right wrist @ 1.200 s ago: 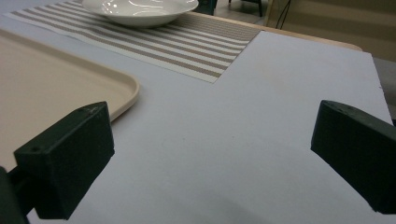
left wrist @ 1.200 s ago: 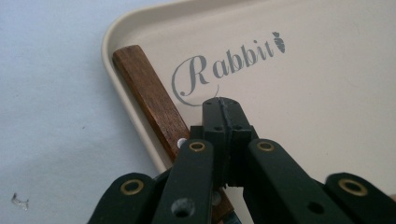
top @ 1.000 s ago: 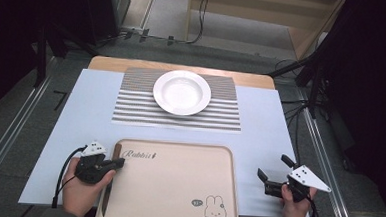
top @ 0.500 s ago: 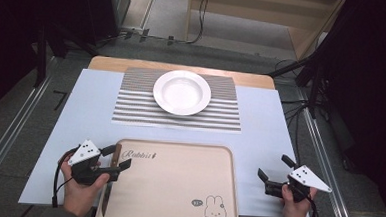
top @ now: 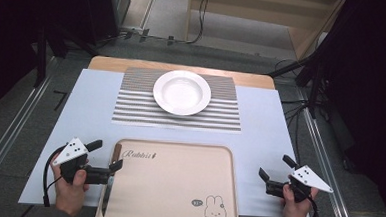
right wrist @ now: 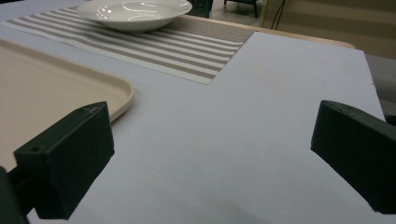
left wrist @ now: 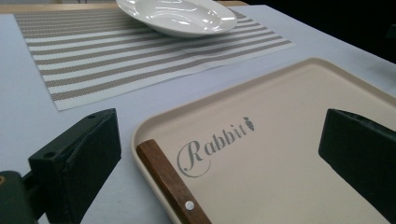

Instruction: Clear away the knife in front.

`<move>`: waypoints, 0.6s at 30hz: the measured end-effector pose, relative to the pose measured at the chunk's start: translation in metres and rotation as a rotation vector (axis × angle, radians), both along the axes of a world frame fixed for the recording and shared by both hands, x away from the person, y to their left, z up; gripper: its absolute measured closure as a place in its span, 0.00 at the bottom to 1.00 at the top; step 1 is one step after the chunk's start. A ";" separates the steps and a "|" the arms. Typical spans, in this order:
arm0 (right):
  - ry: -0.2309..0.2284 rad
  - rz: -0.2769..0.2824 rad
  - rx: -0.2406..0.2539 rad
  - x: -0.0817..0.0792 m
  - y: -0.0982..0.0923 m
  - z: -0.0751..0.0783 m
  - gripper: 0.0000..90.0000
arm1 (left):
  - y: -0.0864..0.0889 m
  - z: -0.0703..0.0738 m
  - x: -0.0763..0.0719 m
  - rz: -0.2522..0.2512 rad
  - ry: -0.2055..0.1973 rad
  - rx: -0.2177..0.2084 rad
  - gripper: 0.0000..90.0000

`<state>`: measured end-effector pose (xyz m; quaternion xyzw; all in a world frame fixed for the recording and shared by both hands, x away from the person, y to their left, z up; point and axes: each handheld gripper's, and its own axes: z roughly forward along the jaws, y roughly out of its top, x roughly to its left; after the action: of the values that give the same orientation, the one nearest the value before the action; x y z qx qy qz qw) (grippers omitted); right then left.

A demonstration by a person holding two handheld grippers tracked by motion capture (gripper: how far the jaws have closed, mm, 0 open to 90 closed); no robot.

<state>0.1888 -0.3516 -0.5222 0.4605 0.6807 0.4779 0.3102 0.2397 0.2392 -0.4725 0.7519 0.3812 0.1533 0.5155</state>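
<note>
At the near left of the worktop [top: 39, 130], which is covered by a smooth pale sheet, the left gripper [top: 104, 160] is held in a hand [top: 70, 194]; its black block-shaped fingers [left wrist: 77, 161] are released and spread wide, one just outside the left rim of the tray and the other over the tray's floor. A grey three-cornered plate sits on top of the gripper and a black cable loops from it. Between the spread fingers, along the tray's left edge, lies a knife with a dark brown wooden handle [left wrist: 172, 184] bearing a small metal rivet; the blade is thin and hard to make out in the high view. The tray [top: 177, 188] is a matte cream rectangle with rounded corners and a raised lip, printed "Rabbit" in grey script with a small carrot mark at its far left and a line-drawn rabbit at its near right; the small round label beside the rabbit is too small to read. Beyond the tray lies a woven placemat [top: 131, 110] with tan and white stripes, and on it rests a glossy white round shallow bowl [top: 182, 93]. At the near right, apart from the tray, the right gripper [top: 276, 173] is held in the other hand [top: 295, 211], its black fingers [right wrist: 65, 156] likewise released and empty above the bare sheet.
</note>
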 end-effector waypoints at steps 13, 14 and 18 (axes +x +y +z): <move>0.004 -0.015 0.010 0.000 -0.001 0.000 0.00 | 0.032 0.001 0.003 0.062 -0.012 -0.019 0.00; 0.006 -0.017 0.012 0.000 -0.001 0.000 0.00 | 0.034 0.001 0.003 0.066 -0.014 -0.019 0.00; 0.008 -0.027 0.020 0.000 -0.002 0.000 0.00 | 0.044 0.002 0.004 0.088 -0.017 -0.031 0.00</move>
<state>0.1889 -0.3533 -0.5221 0.4748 0.6707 0.4787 0.3091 0.2433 0.2833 -0.4709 0.7249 0.4118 0.1764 0.5232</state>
